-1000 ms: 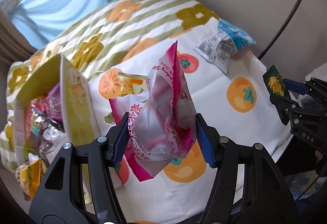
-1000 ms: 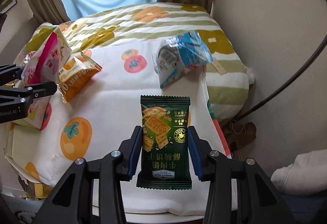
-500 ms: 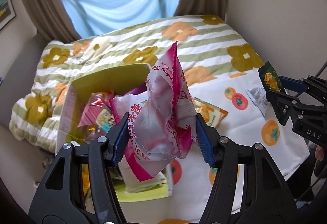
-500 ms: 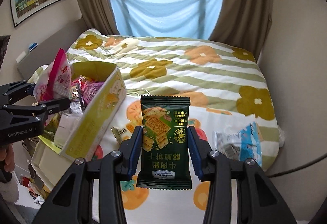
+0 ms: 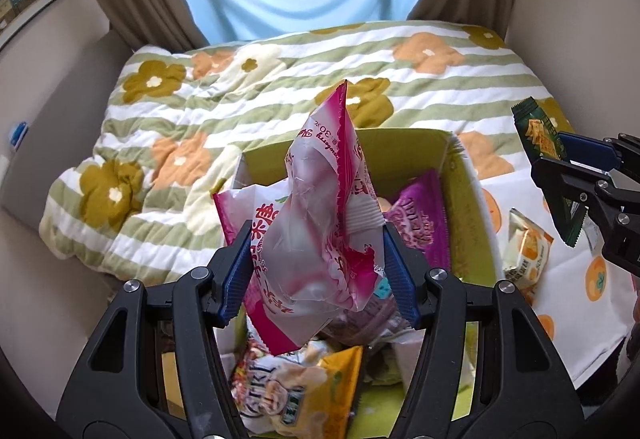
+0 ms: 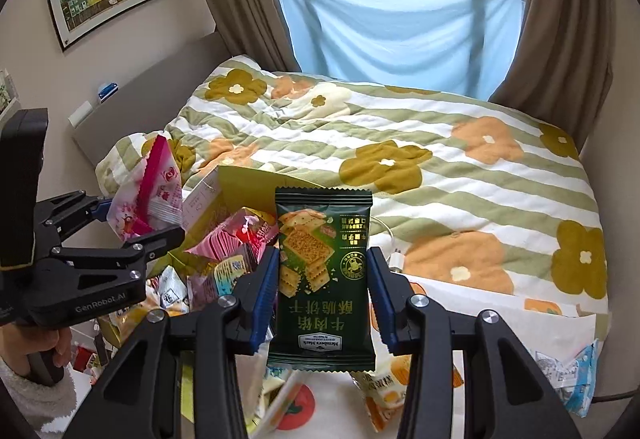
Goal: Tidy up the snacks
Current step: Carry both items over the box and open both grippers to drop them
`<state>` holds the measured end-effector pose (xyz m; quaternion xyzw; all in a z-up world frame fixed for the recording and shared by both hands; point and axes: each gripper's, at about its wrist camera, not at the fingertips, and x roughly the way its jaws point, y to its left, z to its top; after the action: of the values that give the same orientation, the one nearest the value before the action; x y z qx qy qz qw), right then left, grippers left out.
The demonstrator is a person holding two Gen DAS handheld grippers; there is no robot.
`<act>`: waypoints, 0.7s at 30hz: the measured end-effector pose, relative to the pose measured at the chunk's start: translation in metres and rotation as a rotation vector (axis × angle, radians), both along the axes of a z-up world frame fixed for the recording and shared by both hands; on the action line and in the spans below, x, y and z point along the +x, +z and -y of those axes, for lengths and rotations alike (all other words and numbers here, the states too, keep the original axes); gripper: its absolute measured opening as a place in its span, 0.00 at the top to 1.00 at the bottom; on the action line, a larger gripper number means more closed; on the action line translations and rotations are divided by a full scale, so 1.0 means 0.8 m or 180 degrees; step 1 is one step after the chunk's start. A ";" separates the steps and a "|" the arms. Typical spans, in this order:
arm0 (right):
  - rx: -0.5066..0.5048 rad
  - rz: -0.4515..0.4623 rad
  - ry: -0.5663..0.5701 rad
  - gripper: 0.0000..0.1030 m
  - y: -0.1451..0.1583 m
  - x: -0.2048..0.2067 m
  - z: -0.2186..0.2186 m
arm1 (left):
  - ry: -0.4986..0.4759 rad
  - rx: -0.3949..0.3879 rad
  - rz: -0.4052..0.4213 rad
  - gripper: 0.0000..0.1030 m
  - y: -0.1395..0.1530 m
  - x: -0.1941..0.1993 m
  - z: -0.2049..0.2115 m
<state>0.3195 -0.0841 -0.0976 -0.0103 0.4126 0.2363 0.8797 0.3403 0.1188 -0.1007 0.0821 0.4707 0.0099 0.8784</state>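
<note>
My left gripper (image 5: 316,271) is shut on a pink and white snack bag (image 5: 320,231) and holds it over the open yellow-green box (image 5: 464,175) that has several snack packs inside. The left gripper and its bag (image 6: 150,195) also show at the left of the right wrist view. My right gripper (image 6: 322,295) is shut on a dark green cracker pack (image 6: 324,287), held upright beside the box (image 6: 208,211). The right gripper with the green pack (image 5: 540,143) shows at the right edge of the left wrist view.
An orange-yellow snack bag (image 5: 524,251) lies on the white fruit-print cloth (image 5: 580,323) right of the box. A blue and white bag (image 6: 568,371) lies at the cloth's far right. A striped flower quilt (image 6: 440,175) covers the bed behind. Curtains and window stand beyond.
Both grippers have swung left and forward from the cloth toward the box, each keeping its pack. The left gripper's pink bag now hangs over the box opening.
</note>
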 end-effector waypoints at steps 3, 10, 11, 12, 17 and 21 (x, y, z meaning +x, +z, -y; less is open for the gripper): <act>-0.0047 -0.0074 -0.0041 0.61 -0.010 0.018 -0.024 | -0.0085 -0.0066 -0.0153 0.45 -0.021 0.022 -0.020; -0.0111 -0.0340 -0.0188 0.61 -0.040 0.044 -0.063 | -0.0299 -0.0080 -0.0271 0.01 -0.054 0.043 -0.040; -0.0124 -0.0363 -0.0204 0.61 -0.043 0.046 -0.066 | -0.0297 -0.0091 -0.0235 0.00 -0.053 0.042 -0.044; -0.0139 -0.0389 -0.0223 0.61 -0.046 0.048 -0.069 | -0.0270 -0.0102 -0.0213 0.00 -0.053 0.041 -0.049; -0.0192 -0.0502 -0.0323 0.61 -0.061 0.055 -0.078 | -0.0029 -0.0366 -0.0264 0.00 -0.064 0.033 -0.088; -0.0227 -0.0606 -0.0357 0.61 -0.074 0.063 -0.081 | 0.0069 -0.0510 -0.0297 0.00 -0.067 0.024 -0.111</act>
<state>0.3695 -0.0191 -0.1568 0.0040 0.5024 0.1717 0.8474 0.3596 0.2072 -0.1542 0.0069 0.5112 -0.0221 0.8591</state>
